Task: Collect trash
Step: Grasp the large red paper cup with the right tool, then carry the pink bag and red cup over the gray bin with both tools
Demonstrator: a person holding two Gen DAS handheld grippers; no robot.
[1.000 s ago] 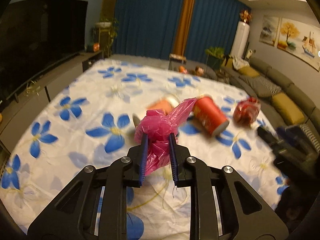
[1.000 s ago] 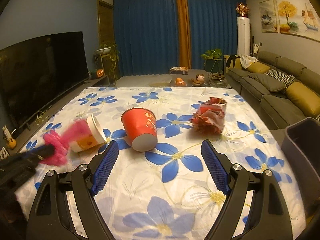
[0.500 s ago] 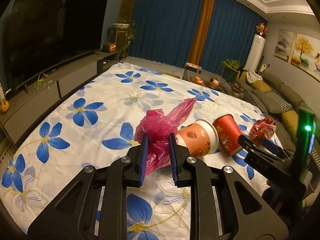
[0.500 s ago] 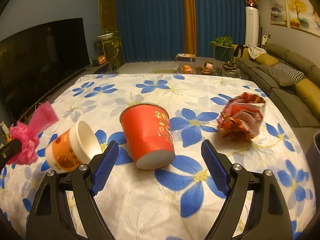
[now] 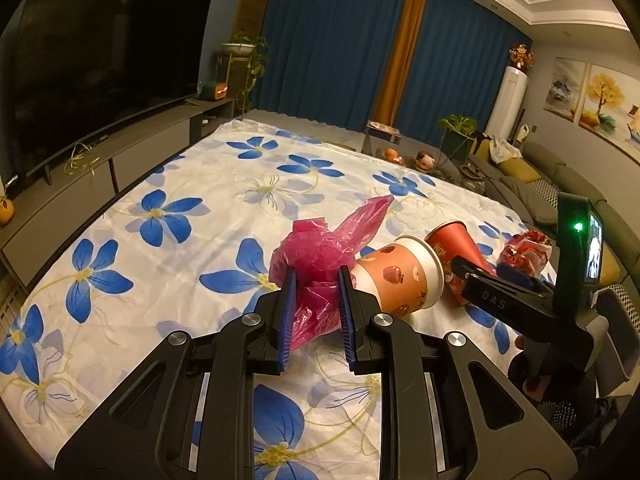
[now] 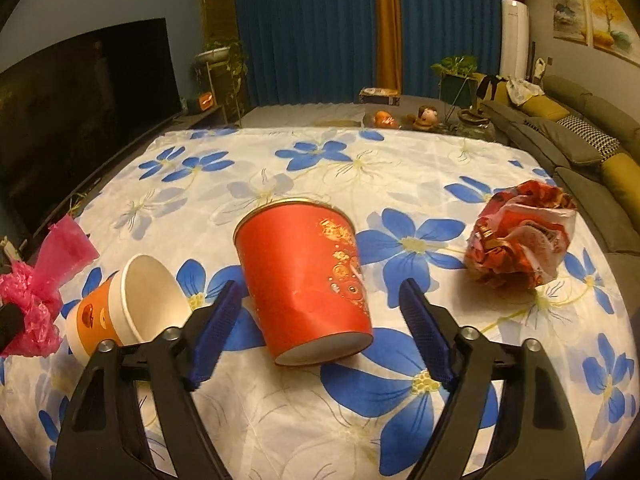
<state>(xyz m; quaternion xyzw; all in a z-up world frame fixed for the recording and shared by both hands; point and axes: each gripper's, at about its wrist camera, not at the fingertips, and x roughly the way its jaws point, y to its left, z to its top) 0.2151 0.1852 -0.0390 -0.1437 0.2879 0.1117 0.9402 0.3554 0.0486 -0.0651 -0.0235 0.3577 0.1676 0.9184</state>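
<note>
The blue-padded fingers (image 5: 289, 312) of the left gripper (image 5: 316, 316) are clenched on a crumpled pink plastic bag (image 5: 320, 256), which bulges up between the pads and trails a loose tail toward the far right – it shows again at the left edge of the right wrist view, pinched in a dark fingertip. The right gripper (image 6: 322, 322) has its jaws spread wide and closing, its pads on either side of a red paper cup (image 6: 308, 280) but not yet pressing on it; the gap shows on both flanks of the cup. That cup lies on its side on the flowered tablecloth (image 6: 360, 168), base toward the camera and open mouth pointing away, with gold print on its wall.

Just left of it lies an orange paper cup (image 6: 120, 312), also tipped over, its white inside facing the right wrist camera; in the left wrist view it sits right behind the pink bag, touching or nearly touching the red cup – which of the two I cannot tell. A crumpled red snack wrapper (image 6: 520, 240) rests on the cloth to the right of the red cup, well apart from it, near the table's sofa-side edge. In the left wrist view the right gripper's black body comes in from the right, a green light glowing on it
</note>
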